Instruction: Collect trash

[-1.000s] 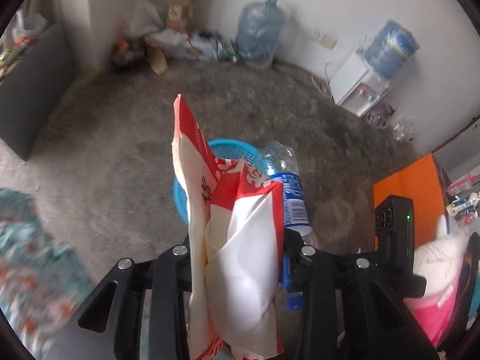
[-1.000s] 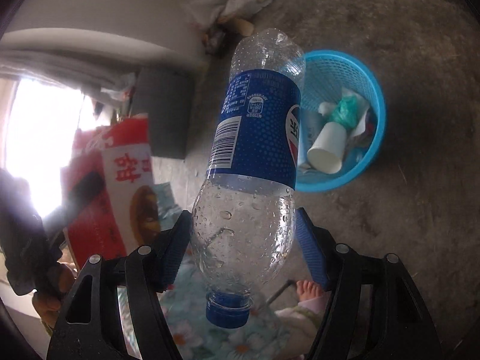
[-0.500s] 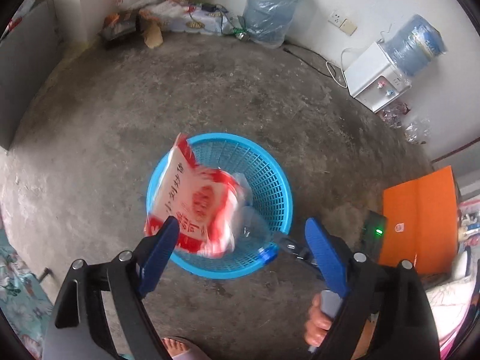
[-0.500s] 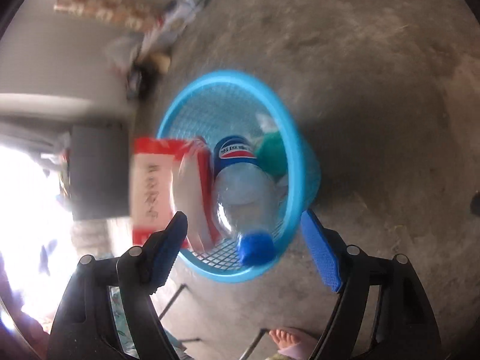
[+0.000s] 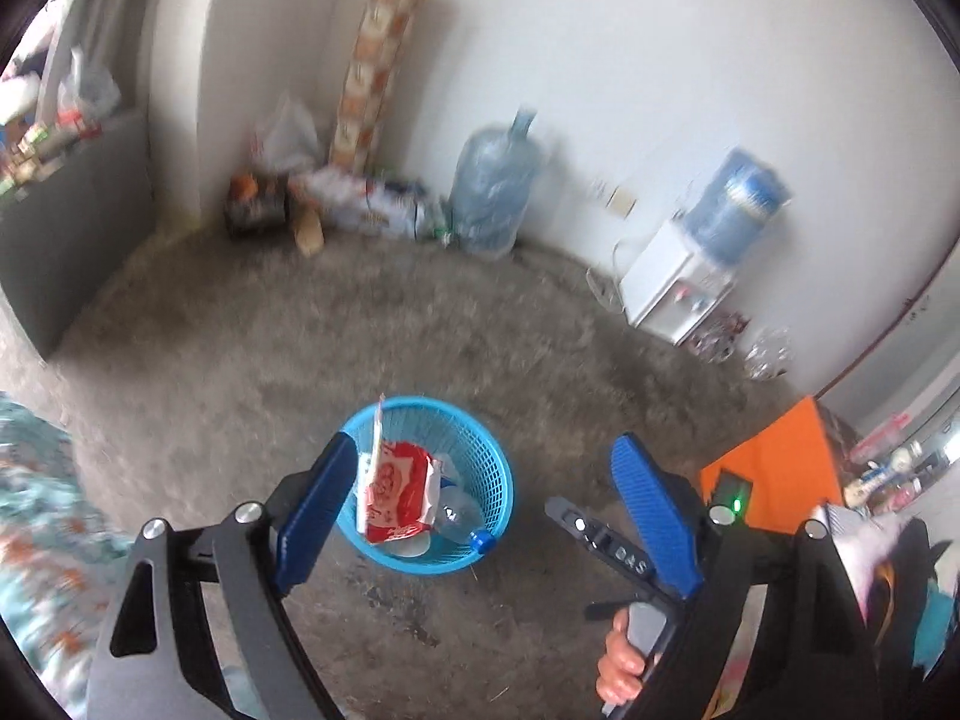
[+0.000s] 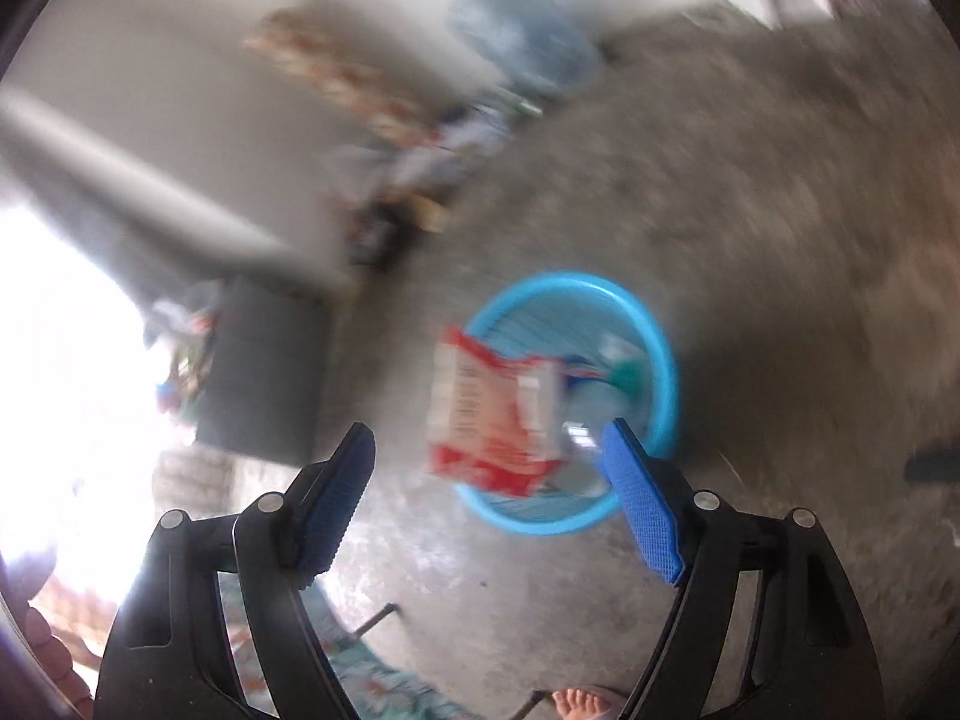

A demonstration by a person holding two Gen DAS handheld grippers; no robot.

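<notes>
Trash is seen from the left wrist inside the blue basket (image 5: 489,516) on the floor: a red-and-white wrapper (image 5: 396,495) and a clear bottle (image 5: 459,519). The left hand-held gripper (image 5: 474,516) is spread wide, nothing held. From the right wrist, blurred, the right hand-held gripper (image 6: 489,498) is likewise spread wide and empty above the basket (image 6: 654,324), where the wrapper (image 6: 492,414) is seen.

Blue mesh basket (image 5: 495,498); red-white wrapper (image 5: 396,495); blue-capped clear bottle (image 5: 462,525).

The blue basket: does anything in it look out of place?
The red-and-white wrapper stands on edge in the blue basket and pokes above the rim instead of lying flat. The plastic bottle lies inside beside it. Nothing is spilled on the floor.
</notes>
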